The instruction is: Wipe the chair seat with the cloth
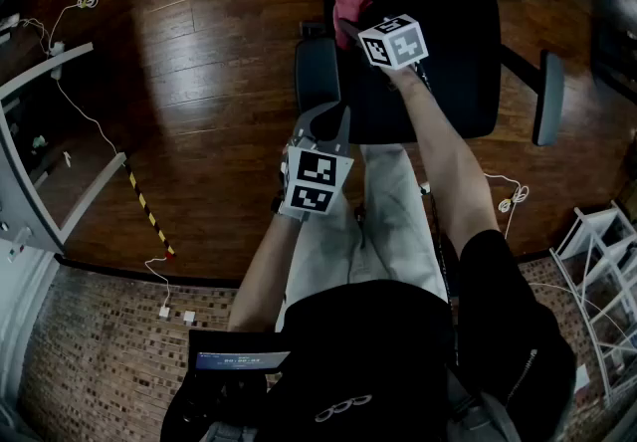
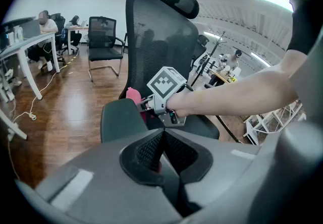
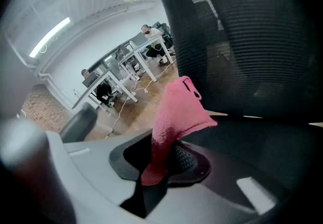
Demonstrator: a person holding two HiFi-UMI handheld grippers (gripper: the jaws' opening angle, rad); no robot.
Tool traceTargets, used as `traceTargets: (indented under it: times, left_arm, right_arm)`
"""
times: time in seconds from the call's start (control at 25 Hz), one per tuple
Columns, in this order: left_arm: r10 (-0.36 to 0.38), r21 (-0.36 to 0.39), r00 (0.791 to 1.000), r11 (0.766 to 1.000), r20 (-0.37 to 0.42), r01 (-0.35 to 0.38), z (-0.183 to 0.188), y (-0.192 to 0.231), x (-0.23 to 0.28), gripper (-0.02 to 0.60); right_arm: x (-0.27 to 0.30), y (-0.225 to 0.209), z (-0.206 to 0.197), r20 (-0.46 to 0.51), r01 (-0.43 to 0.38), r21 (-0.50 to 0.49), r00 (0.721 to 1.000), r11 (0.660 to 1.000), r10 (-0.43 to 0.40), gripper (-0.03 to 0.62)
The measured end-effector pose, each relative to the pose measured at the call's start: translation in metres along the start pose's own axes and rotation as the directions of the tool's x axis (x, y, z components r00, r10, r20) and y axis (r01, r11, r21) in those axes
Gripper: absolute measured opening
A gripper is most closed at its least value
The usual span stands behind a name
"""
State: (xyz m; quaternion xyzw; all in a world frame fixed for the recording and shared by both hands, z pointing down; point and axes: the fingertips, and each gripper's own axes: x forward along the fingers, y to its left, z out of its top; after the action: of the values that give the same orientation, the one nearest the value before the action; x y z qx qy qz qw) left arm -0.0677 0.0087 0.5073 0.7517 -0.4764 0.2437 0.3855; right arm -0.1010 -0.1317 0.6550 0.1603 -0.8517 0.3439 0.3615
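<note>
In the head view, the right gripper [image 1: 356, 30] holds a pink cloth [image 1: 348, 0] over the left edge of the black chair seat [image 1: 438, 62]. The left gripper [image 1: 326, 119] hovers off that seat's near left corner.

In the left gripper view, the fingers [image 2: 151, 150] are pressed together with nothing between them, and they point towards the seat.

In the right gripper view, the fingers [image 3: 184, 160] are clamped on the cloth's lower end. The cloth stands up just above the seat.

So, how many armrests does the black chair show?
2. One armrest lies at the seat's left edge, near the pink cloth in the right gripper; the other armrest is at its right edge.
</note>
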Motion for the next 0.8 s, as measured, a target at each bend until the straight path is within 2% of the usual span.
traceTargets:
  times: [0.16, 0.32, 0.48, 0.64, 0.8]
  left_arm:
    - [0.031, -0.045, 0.999, 0.999, 0.007, -0.031, -0.01, -0.002, 0.013, -0.006]
    - [0.08, -0.035, 0.997, 0.996, -0.004, -0.08, -0.012, 0.0, 0.02, -0.006]
    - [0.105, -0.061, 0.994, 0.993, -0.019, -0.106, -0.013, 0.004, 0.02, -0.006]
    - [0.13, -0.048, 0.991, 0.99, -0.008, -0.13, -0.015, 0.006, 0.019, -0.006]
    - [0.158, -0.032, 0.987, 0.987, 0.0, -0.158, -0.016, 0.007, 0.019, -0.006]
  right_arm:
    - [0.034, -0.016, 0.004, -0.003, -0.065, 0.038, 0.998, 0.997, 0.066, 0.066]
    - [0.049, -0.045, -0.004, -0.038, -0.059, 0.043, 0.997, 0.997, 0.06, 0.066]
    - [0.04, -0.077, -0.009, -0.03, -0.066, 0.088, 0.997, 0.994, 0.069, 0.066]
    - [0.012, -0.132, -0.021, -0.05, 0.057, 0.1, 0.997, 0.993, -0.052, 0.066]
    - [-0.03, -0.2, -0.04, -0.077, 0.19, 0.148, 0.981, 0.97, -0.18, 0.066]
